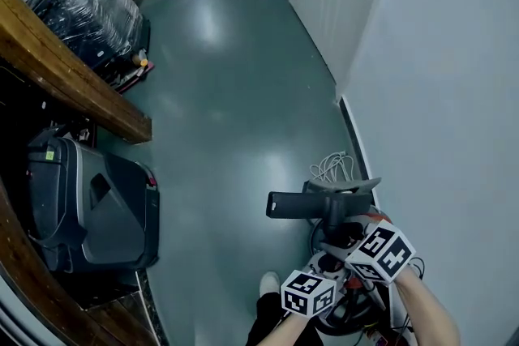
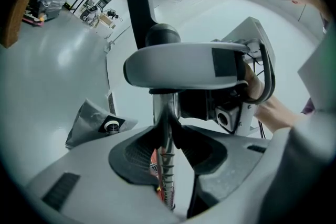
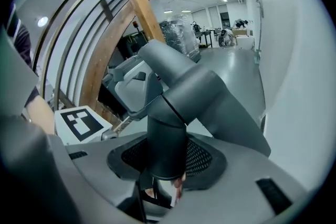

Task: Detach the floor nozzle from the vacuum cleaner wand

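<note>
The grey floor nozzle [image 1: 323, 202] is lifted off the floor, its flat head turned sideways. In the head view both grippers sit just below it. My left gripper [image 2: 167, 131] is shut on the chrome wand [image 2: 167, 165], which runs up between its pads to the nozzle head [image 2: 184, 65]. My right gripper [image 3: 167, 162] is shut on the nozzle's dark grey neck [image 3: 168, 134], under the wide nozzle body [image 3: 210, 94]. The left gripper [image 1: 310, 292] is the nearer one and the right gripper [image 1: 379, 254] is closer to the nozzle. The joint between neck and wand is hidden by the jaws.
The vacuum's red and black body [image 1: 357, 313] is on the floor below my hands, with a coil of white cable [image 1: 332, 168] by the white wall [image 1: 438, 53]. A dark grey machine [image 1: 89, 207] and a wooden beam [image 1: 73, 77] are on the left. A wrapped pallet [image 1: 89, 4] stands farther back.
</note>
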`<state>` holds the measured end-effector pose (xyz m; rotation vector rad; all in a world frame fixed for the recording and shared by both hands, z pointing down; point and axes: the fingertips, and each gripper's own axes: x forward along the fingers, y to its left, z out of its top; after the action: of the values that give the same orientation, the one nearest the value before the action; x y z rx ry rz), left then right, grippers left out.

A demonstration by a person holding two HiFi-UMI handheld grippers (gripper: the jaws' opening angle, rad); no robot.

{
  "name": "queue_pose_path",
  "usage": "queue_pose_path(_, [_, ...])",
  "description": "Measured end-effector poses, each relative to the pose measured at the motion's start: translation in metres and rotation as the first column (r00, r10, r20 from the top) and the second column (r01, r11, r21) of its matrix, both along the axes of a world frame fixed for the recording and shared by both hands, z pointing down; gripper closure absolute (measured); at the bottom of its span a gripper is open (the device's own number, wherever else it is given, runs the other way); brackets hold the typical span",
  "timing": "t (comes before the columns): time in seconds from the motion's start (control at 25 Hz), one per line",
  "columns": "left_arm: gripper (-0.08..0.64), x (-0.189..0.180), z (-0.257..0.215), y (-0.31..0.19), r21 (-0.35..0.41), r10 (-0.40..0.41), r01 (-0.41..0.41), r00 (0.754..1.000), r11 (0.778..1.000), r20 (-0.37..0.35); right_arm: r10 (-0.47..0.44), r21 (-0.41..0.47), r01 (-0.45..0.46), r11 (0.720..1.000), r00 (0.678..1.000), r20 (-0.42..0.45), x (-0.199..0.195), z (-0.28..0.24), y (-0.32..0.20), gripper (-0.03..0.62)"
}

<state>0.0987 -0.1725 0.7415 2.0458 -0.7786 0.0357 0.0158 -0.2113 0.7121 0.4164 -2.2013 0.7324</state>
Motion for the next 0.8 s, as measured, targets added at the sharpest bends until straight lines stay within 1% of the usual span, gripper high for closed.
queue_pose_path(0.08, [0.409, 0.000, 0.001, -0.001, -0.004, -0.004, 0.004, 1.000, 1.000, 0.002, 0.041, -0.071, -0.039, 0.997, 0.999, 0.029, 0.000, 0.001, -0.004, 0.419])
queue_pose_path(0.12, [0.408, 0.000, 0.002, -0.002, -0.008, -0.002, 0.002, 1.000, 1.000, 0.003, 0.047, -0.080, -0.045, 0.996, 0.999, 0.024, 0.000, 0.001, -0.005, 0.419])
queue_pose_path(0.16, [0.410, 0.001, 0.003, -0.002, -0.011, 0.003, -0.003, 1.000, 1.000, 0.003, 0.040, -0.063, -0.039, 0.997, 0.999, 0.008, 0.001, 0.002, -0.005, 0.419])
queue_pose_path(0.24, [0.409, 0.005, 0.004, -0.001, -0.018, 0.024, -0.023, 1.000, 1.000, 0.005, 0.008, 0.015, -0.008, 1.000, 1.000, -0.027, 0.000, -0.001, -0.006, 0.419])
queue_pose_path(0.28, [0.409, 0.007, 0.006, 0.001, -0.022, 0.038, -0.038, 0.999, 0.999, 0.010, 0.008, 0.043, -0.007, 0.999, 1.000, -0.019, -0.002, -0.006, -0.011, 0.420])
queue_pose_path(0.32, [0.410, 0.009, 0.007, 0.005, -0.025, 0.051, -0.050, 0.999, 0.998, 0.015, 0.024, 0.052, -0.024, 0.998, 1.000, 0.012, -0.007, -0.015, -0.019, 0.419])
queue_pose_path(0.4, [0.409, 0.010, 0.009, 0.010, -0.025, 0.048, -0.047, 0.999, 0.999, 0.024, 0.062, 0.047, -0.066, 0.997, 0.995, 0.079, -0.017, -0.035, -0.041, 0.419])
queue_pose_path(0.44, [0.410, 0.010, 0.009, 0.010, -0.026, 0.039, -0.038, 0.999, 0.999, 0.027, 0.068, 0.047, -0.073, 0.996, 0.993, 0.098, -0.021, -0.042, -0.049, 0.419])
queue_pose_path(0.52, [0.408, 0.011, 0.009, 0.010, -0.031, 0.044, -0.043, 0.999, 0.999, 0.031, 0.070, 0.047, -0.076, 0.996, 0.991, 0.114, -0.021, -0.050, -0.054, 0.419])
queue_pose_path(0.64, [0.408, 0.013, 0.008, 0.011, -0.035, 0.073, -0.072, 0.997, 0.997, 0.027, 0.086, 0.043, -0.092, 0.995, 0.990, 0.113, -0.014, -0.048, -0.051, 0.419])
queue_pose_path(0.76, [0.399, 0.007, 0.000, 0.004, -0.014, 0.059, -0.059, 0.998, 0.998, 0.012, 0.115, 0.046, -0.123, 0.991, 0.984, 0.138, -0.011, -0.053, -0.055, 0.419])
queue_pose_path(0.8, [0.375, 0.002, -0.004, 0.000, -0.007, 0.050, -0.050, 0.999, 0.999, 0.007, 0.125, 0.051, -0.133, 0.990, 0.981, 0.146, -0.011, -0.056, -0.057, 0.419])
